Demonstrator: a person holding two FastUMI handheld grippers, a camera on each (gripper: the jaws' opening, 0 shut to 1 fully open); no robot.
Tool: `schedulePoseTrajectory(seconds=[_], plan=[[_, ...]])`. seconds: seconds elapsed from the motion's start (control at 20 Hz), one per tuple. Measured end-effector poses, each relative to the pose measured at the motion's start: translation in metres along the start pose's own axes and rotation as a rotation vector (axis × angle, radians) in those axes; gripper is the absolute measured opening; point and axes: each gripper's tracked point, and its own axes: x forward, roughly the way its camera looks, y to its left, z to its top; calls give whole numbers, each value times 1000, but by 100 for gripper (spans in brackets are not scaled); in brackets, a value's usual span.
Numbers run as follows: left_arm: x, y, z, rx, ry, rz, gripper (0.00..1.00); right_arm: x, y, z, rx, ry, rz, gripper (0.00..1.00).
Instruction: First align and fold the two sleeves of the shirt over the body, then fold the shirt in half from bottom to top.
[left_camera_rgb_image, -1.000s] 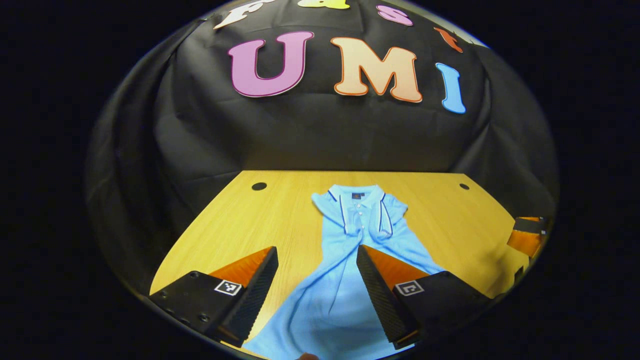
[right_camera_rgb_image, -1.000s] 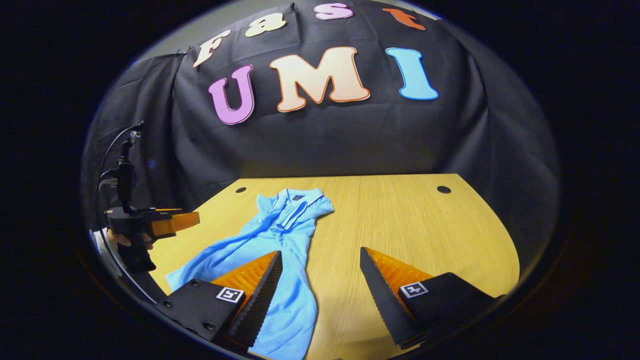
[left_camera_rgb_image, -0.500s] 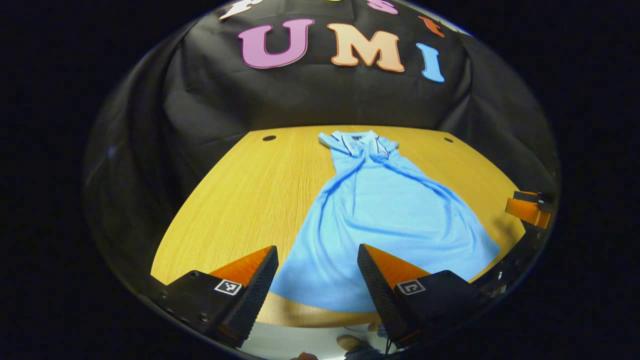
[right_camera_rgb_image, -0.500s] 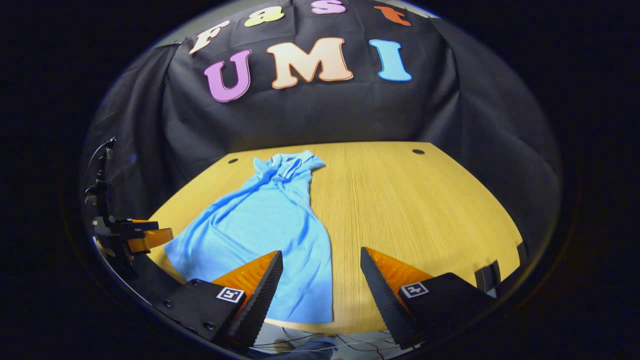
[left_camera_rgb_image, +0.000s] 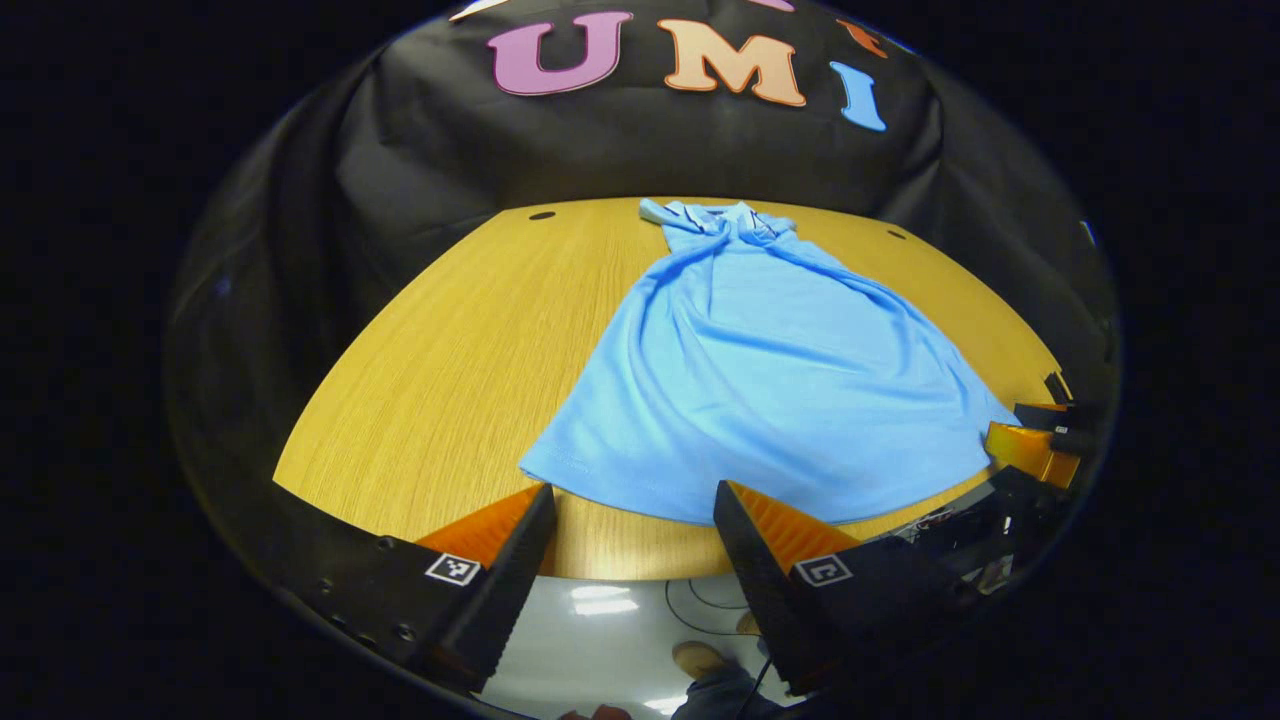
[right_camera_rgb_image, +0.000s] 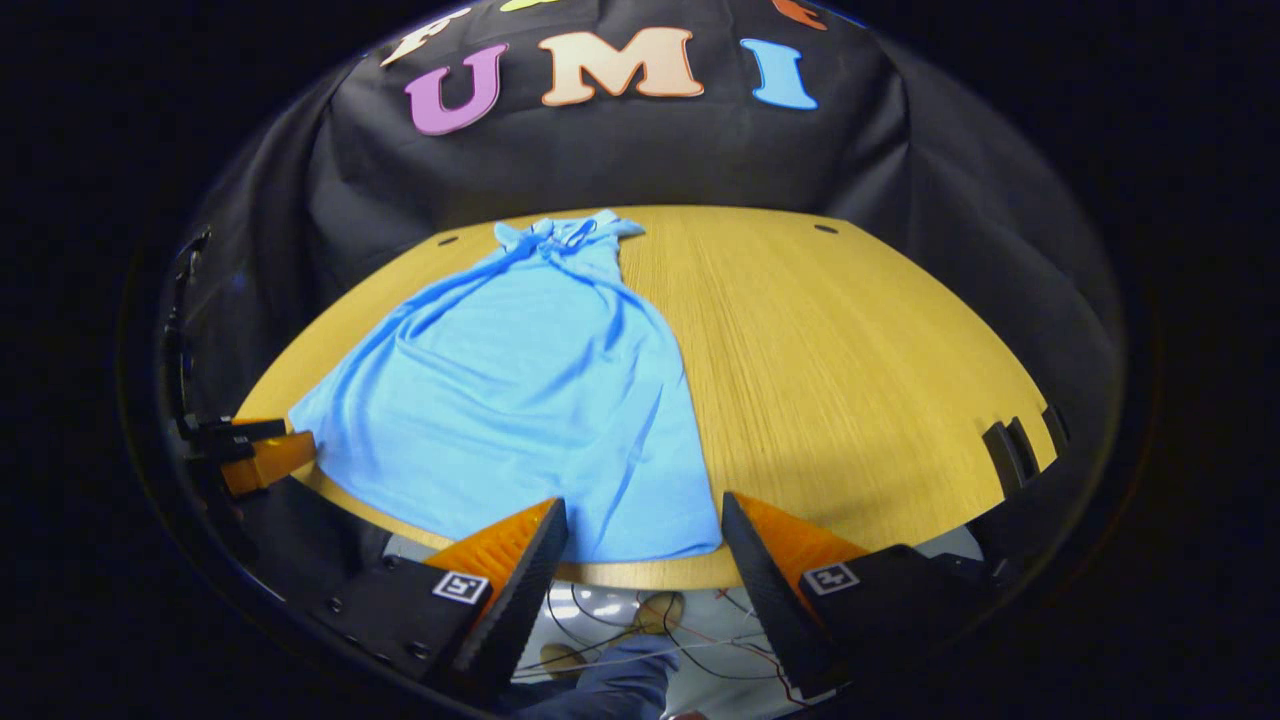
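Table (left_camera_rgb_image: 440, 350): tools backed off shirt (left_camera_rgb_image: 760, 390).

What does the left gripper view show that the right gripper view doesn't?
Left gripper view: the right tool at the picture's right edge, beside the shirt's hem corner.
Right gripper view: the left tool at the picture's left edge, and dark slots at the table's near right edge.
Both: the blue shirt lying flat on the wooden table, collar far, hem near the front edge, and two open fingers at the bottom.

Wooden table (left_camera_rgb_image: 450, 350), blue shirt (left_camera_rgb_image: 760, 380) spread flat
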Motion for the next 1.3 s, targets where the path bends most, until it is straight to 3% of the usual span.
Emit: schedulePoseTrajectory(seconds=[0.3,0.45,0.6,0.75,0.85,0.9,1.0,1.1,1.15,1.2,1.25,1.3], plan=[[2,-12,-2,4,-23,-37,97,4,2,-4,-7,13,17,97],[5,6,8,-13,-47,28,95,4,2,-3,-10,23,30,92],[4,17,26,66,-95,47,92,5,2,-2,-18,32,38,95],[24,10,14,60,-16,-4,92,6,1,1,-19,38,43,95],[23,7,27,5,-50,-31,97,8,2,2,-18,41,45,92],[28,5,17,-2,-5,-32,92,9,2,1,-18,43,47,95],[29,-4,21,16,-34,-65,95,10,6,2,-25,46,63,95],[32,-18,25,29,-62,-90,42,9,14,1,-34,52,92,76],[33,-19,21,32,-69,-68,15,11,18,2,-28,54,104,53],[35,-19,23,32,-76,-47,5,11,20,2,-25,52,98,31],[35,-18,23,24,-67,-24,3,10,22,5,-17,47,94,12],[35,-19,24,13,-55,-16,0,13,23,4,-4,46,99,3]])
